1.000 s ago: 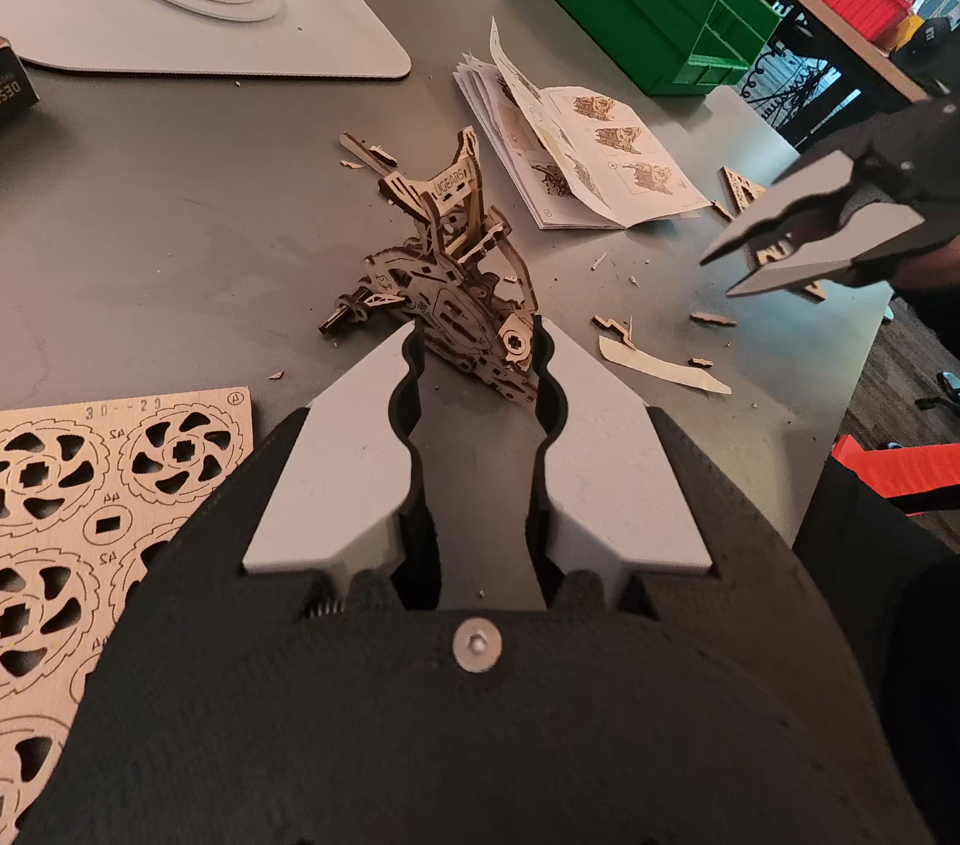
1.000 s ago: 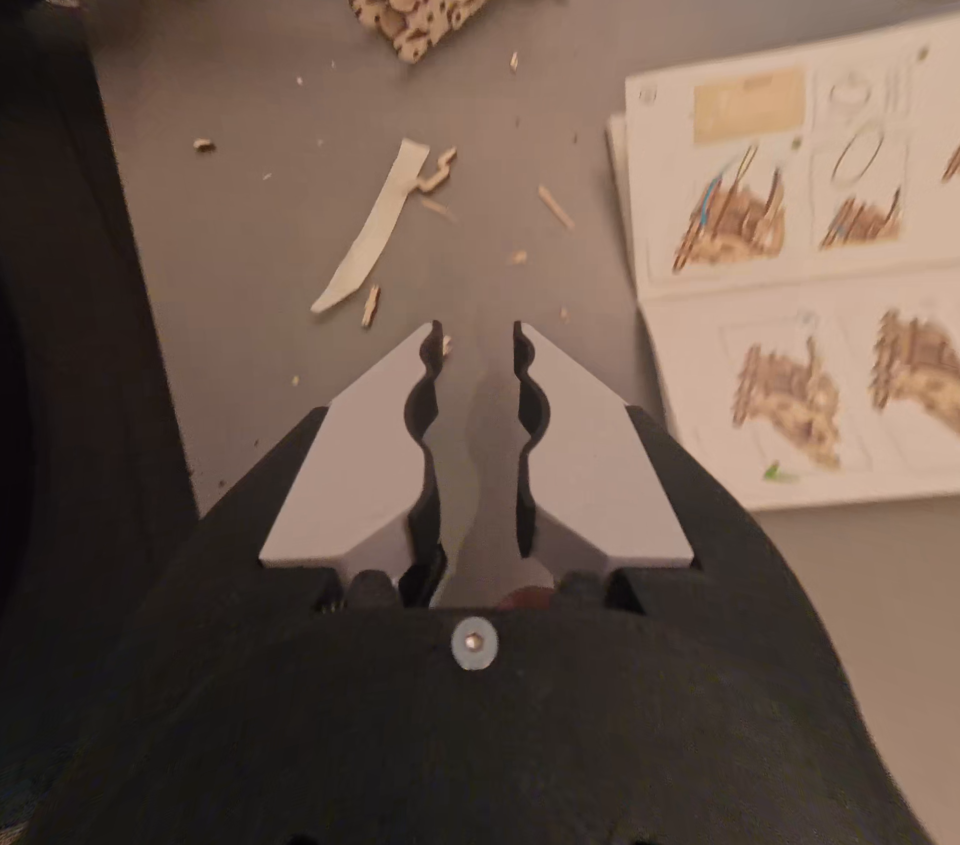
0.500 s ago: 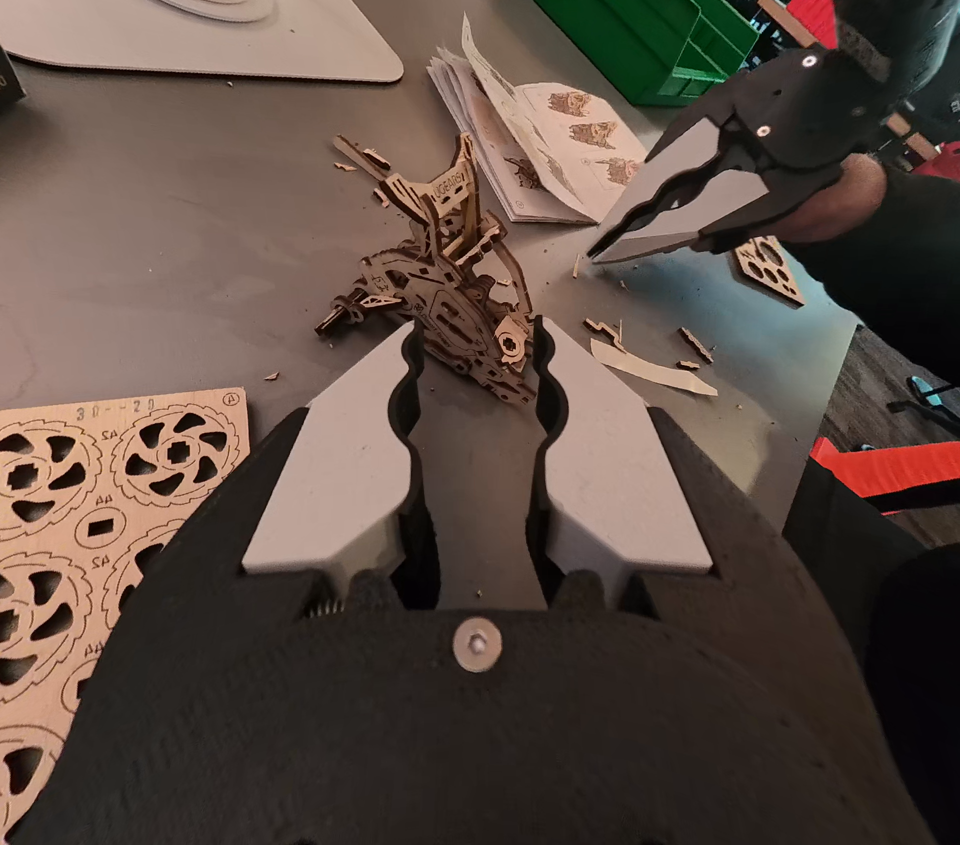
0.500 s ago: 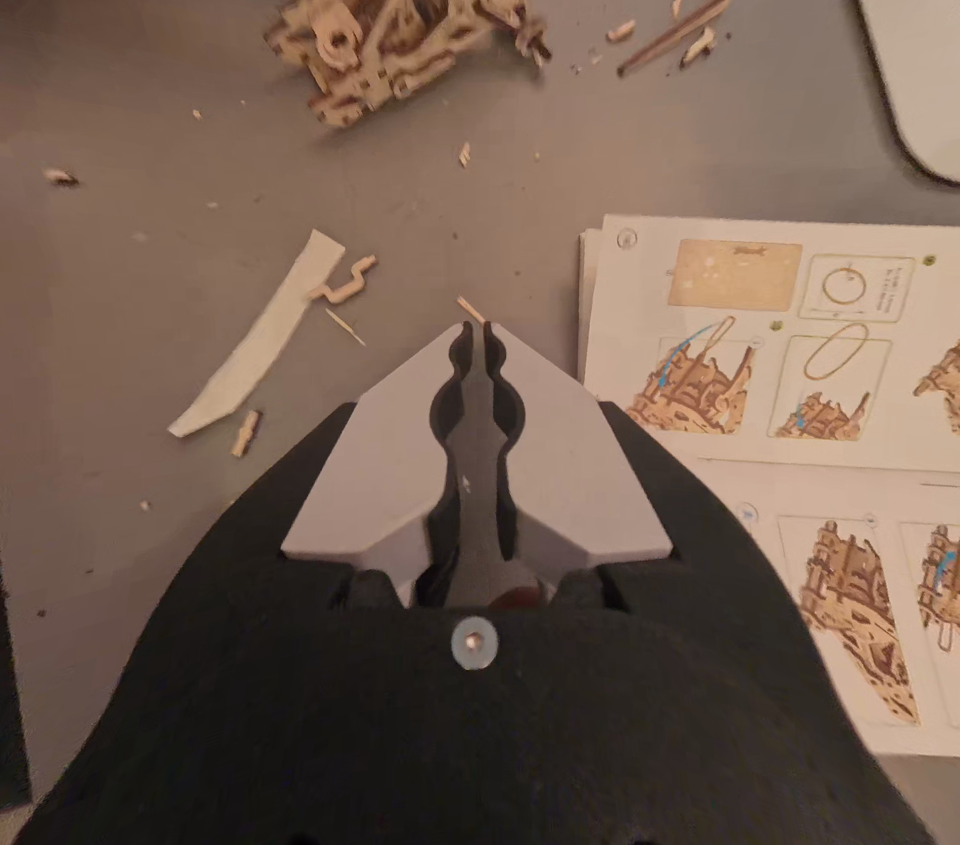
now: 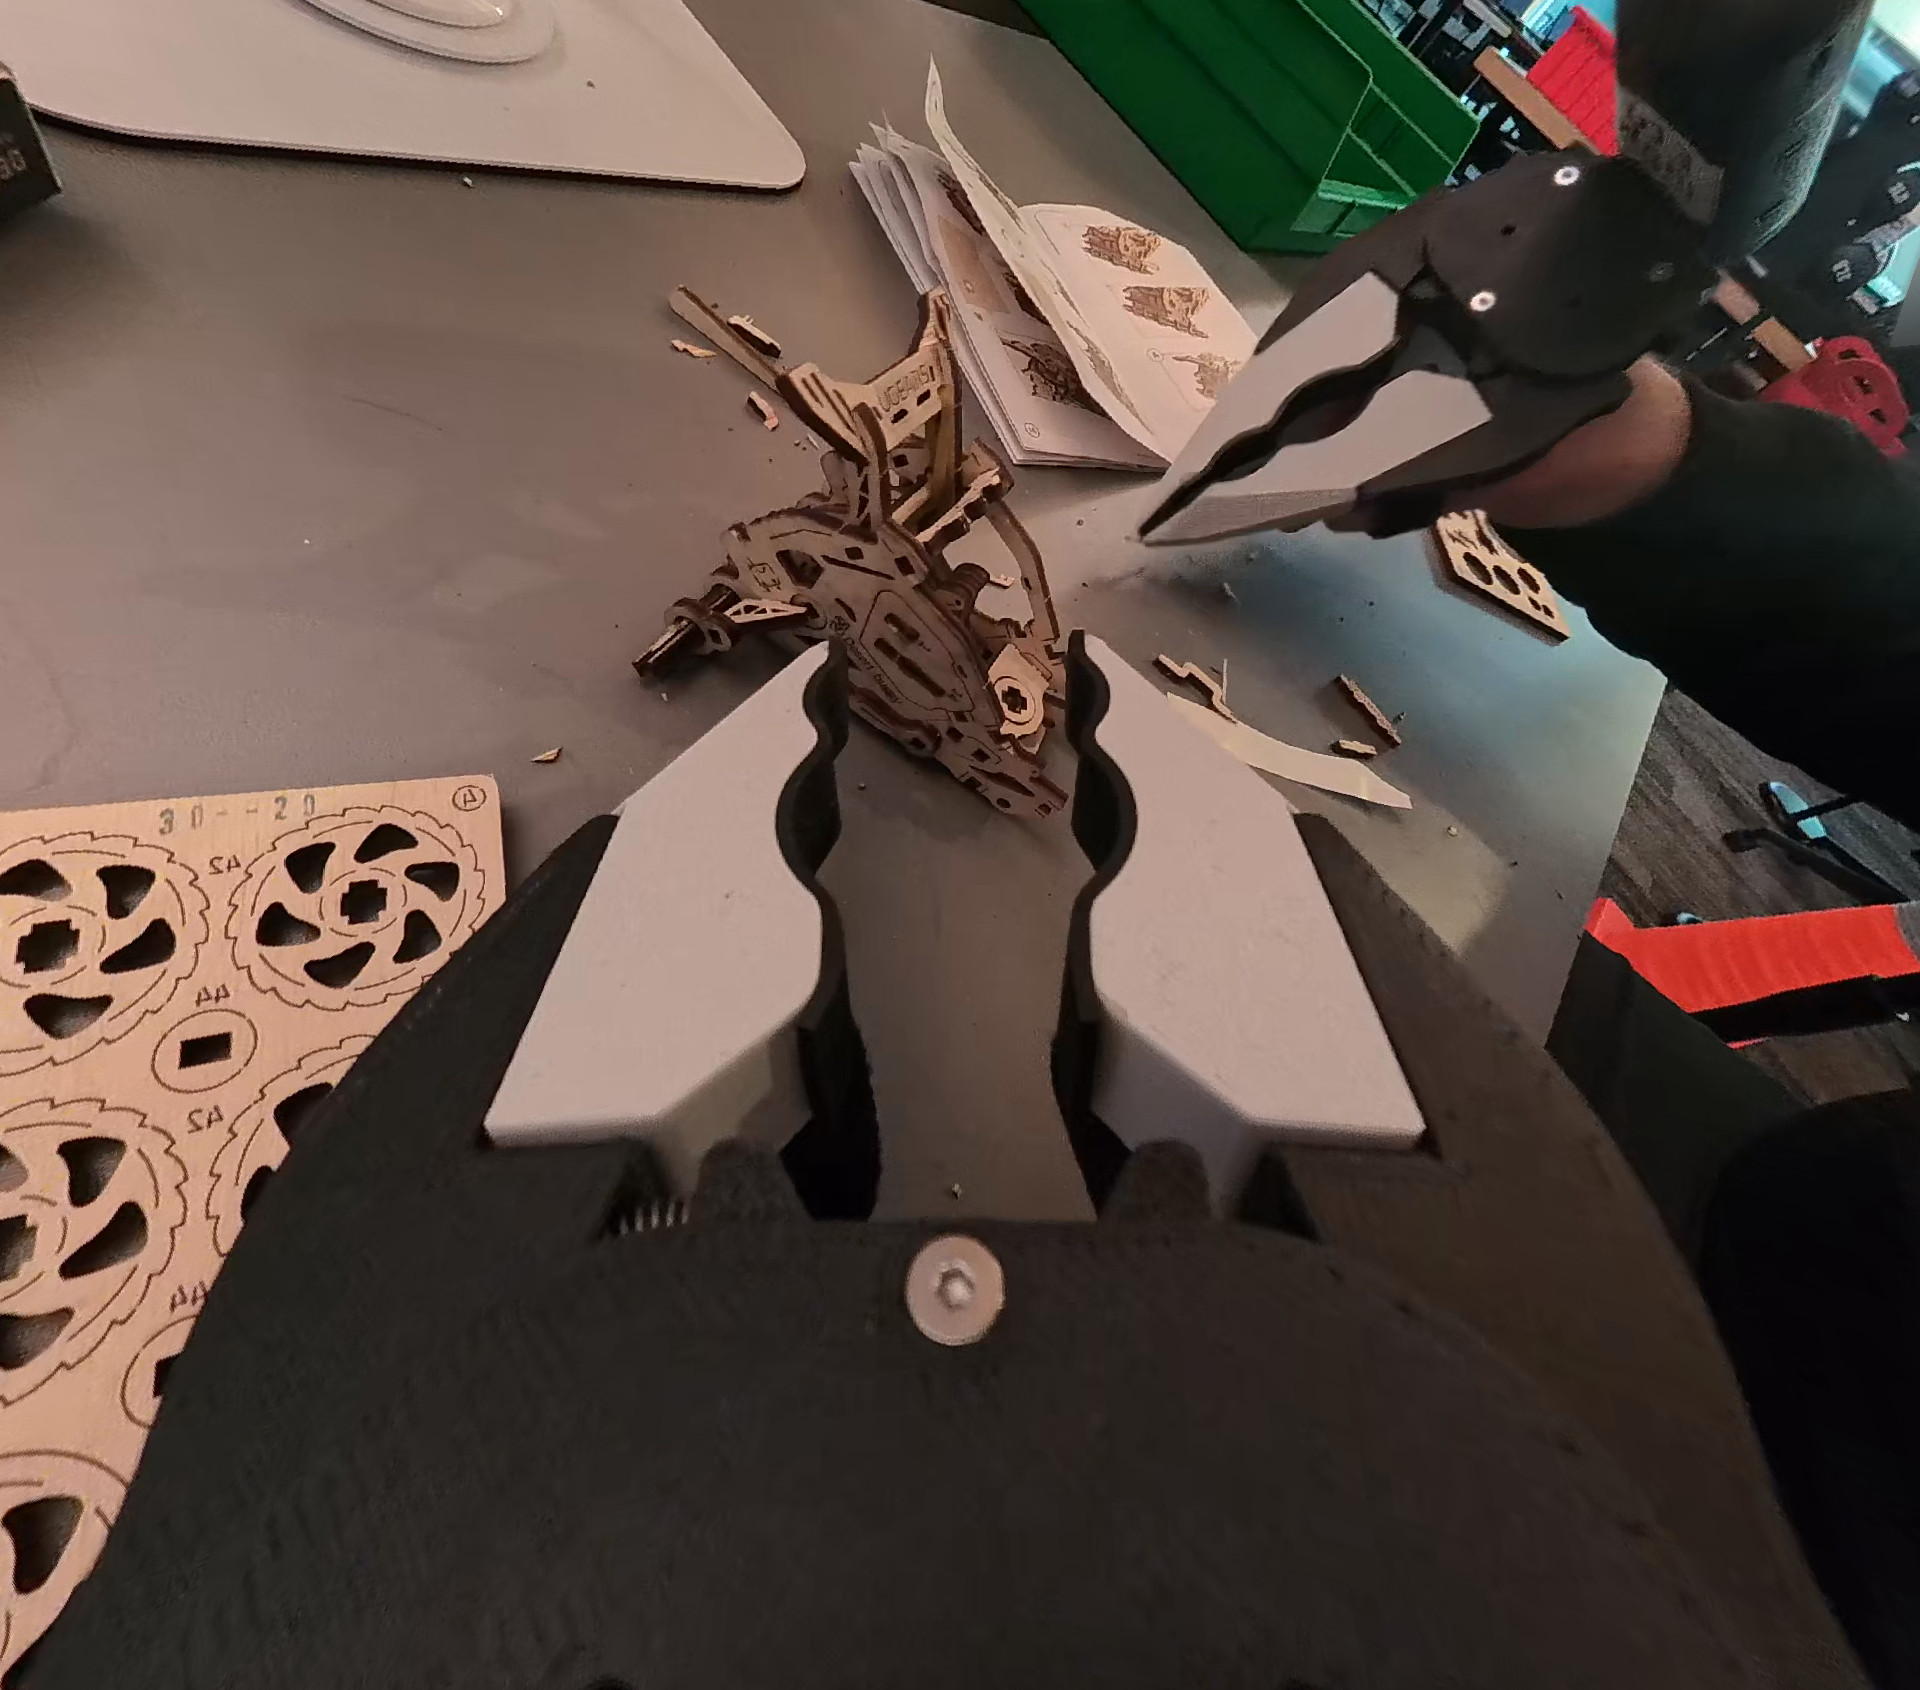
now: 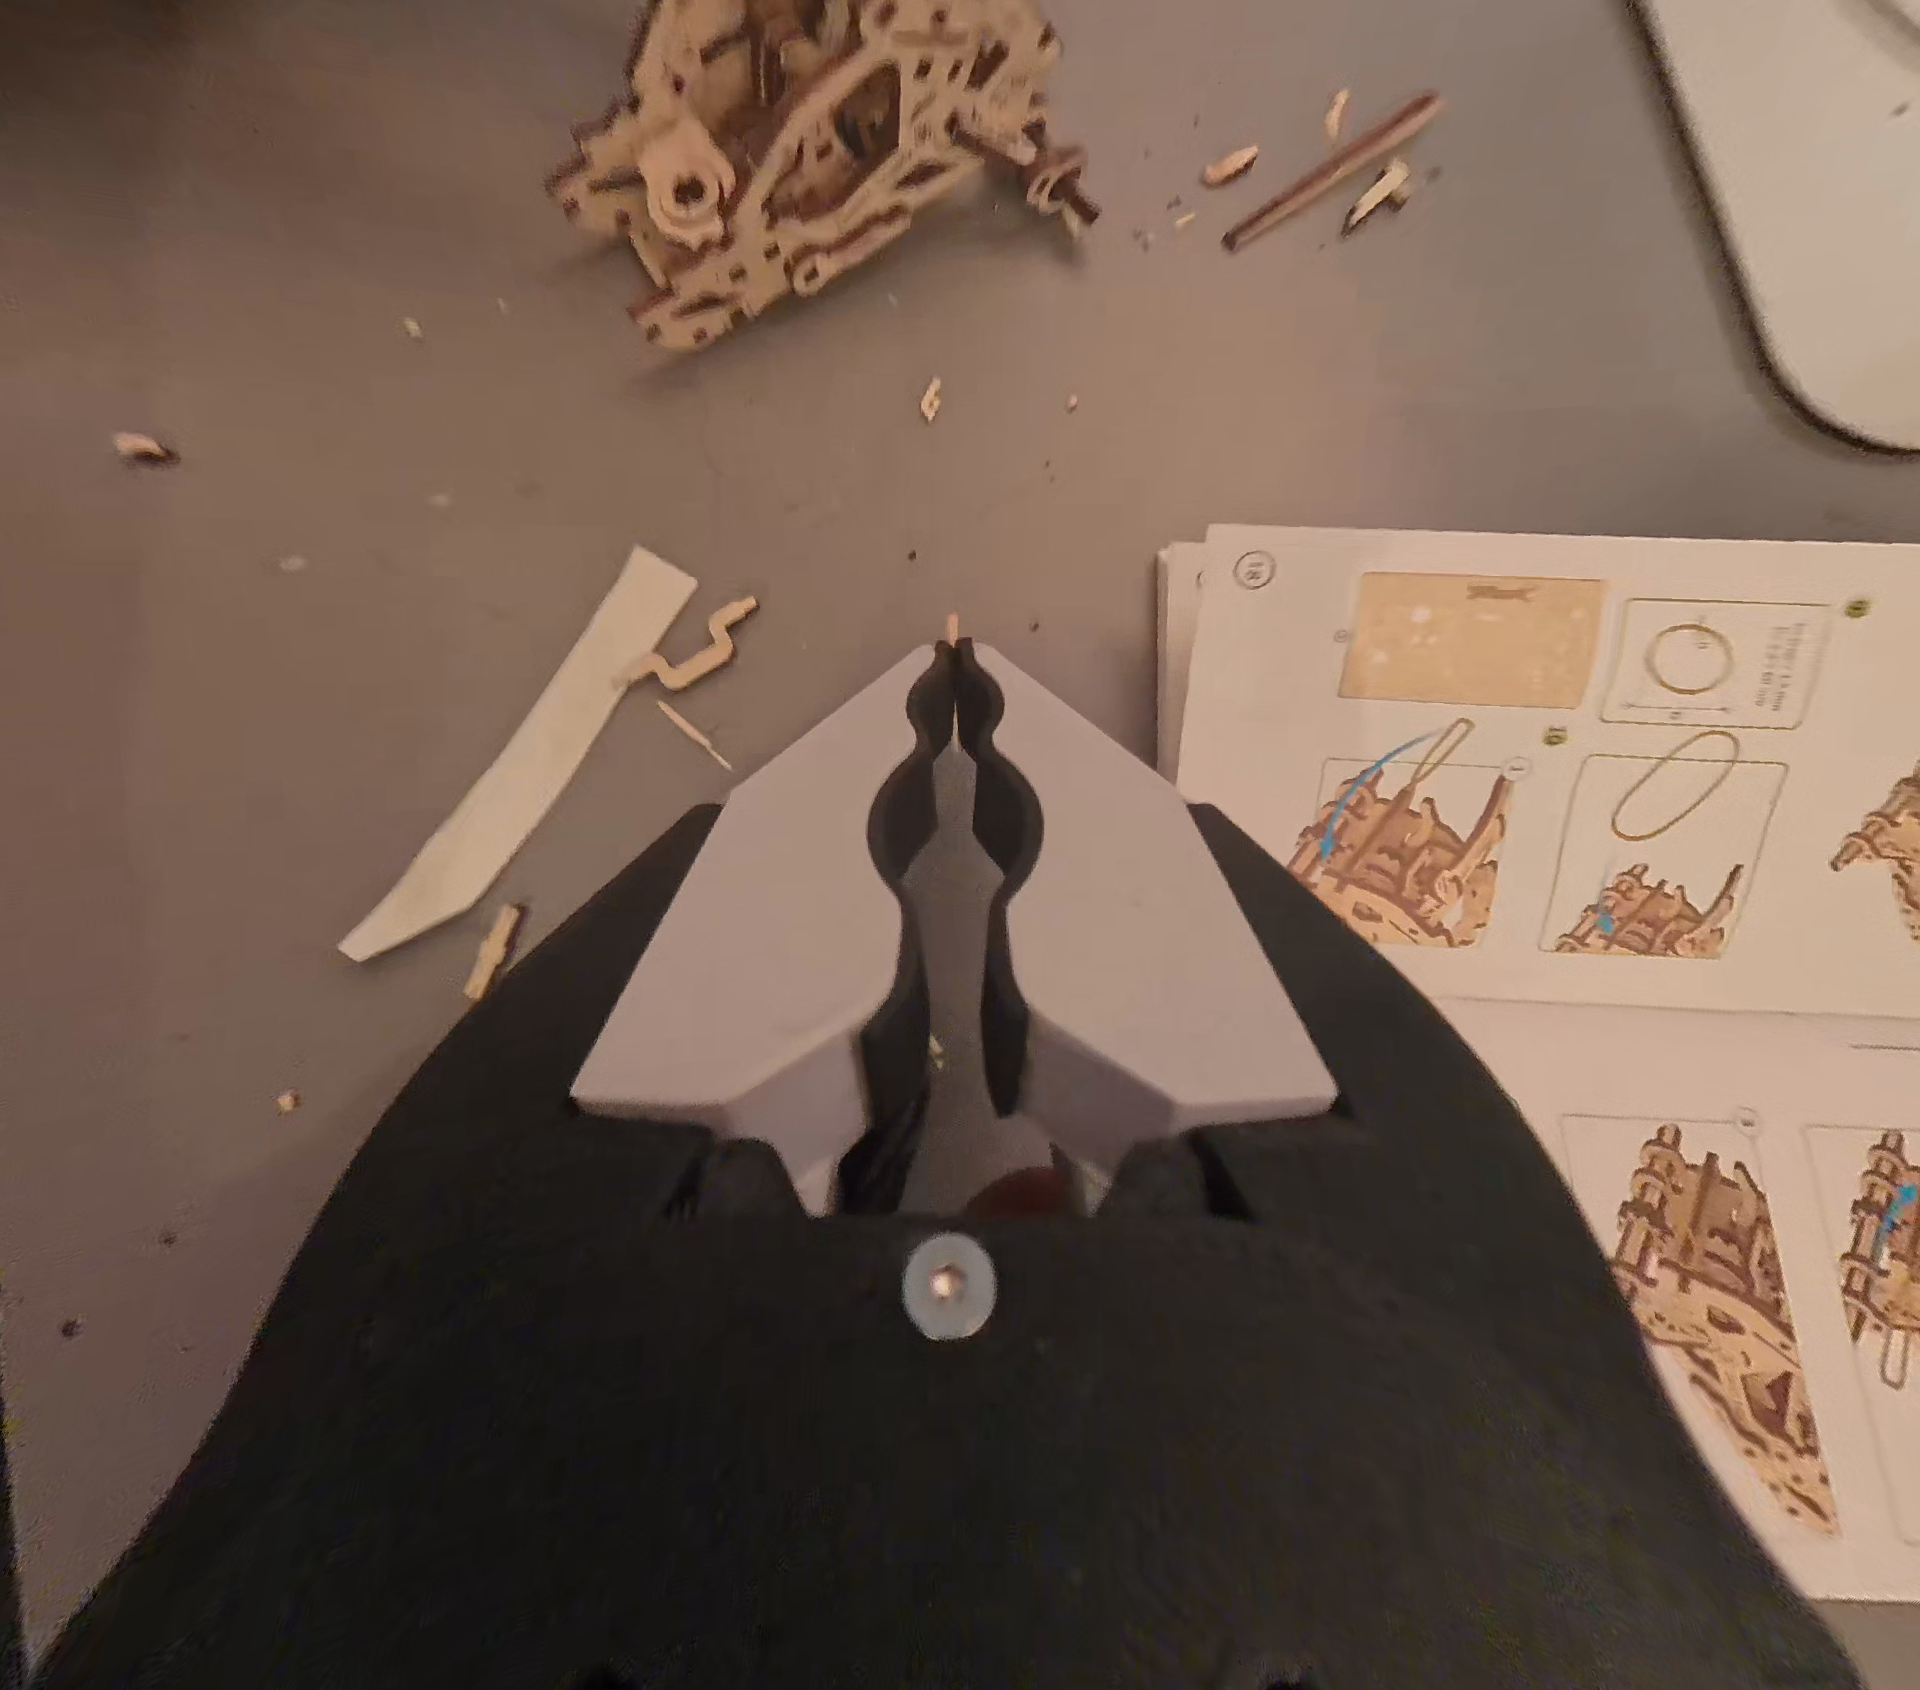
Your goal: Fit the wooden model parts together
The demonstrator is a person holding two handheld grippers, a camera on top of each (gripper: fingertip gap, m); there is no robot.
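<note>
Taking the half-built wooden model on the grey desk as the marker: far to its left lies a plywood sheet of gear-shaped parts, not yet pushed out of their frame. Just in front of the model the left hand-held gripper stands wide open and empty, its tips either side of the model's near edge but seemingly not touching it. The model itself leans at a tilt, several plates and a small axle already slotted together, so I'd say the build is well under way yet far from finished, given all those gears left in the sheet. Right of the model lie offcuts, a pale strip and a crooked little piece. Further right the right hand-held gripper is closed to the tips on a thin wooden sliver, apparently a peg or pin. Behind it the instruction booklet lies open.

The sliver is almost swallowed by the fingers, so its shape is unclear. The sheet is cut off at the frame edge, and the model's upper part is blurred and cropped in the right wrist view.
</note>
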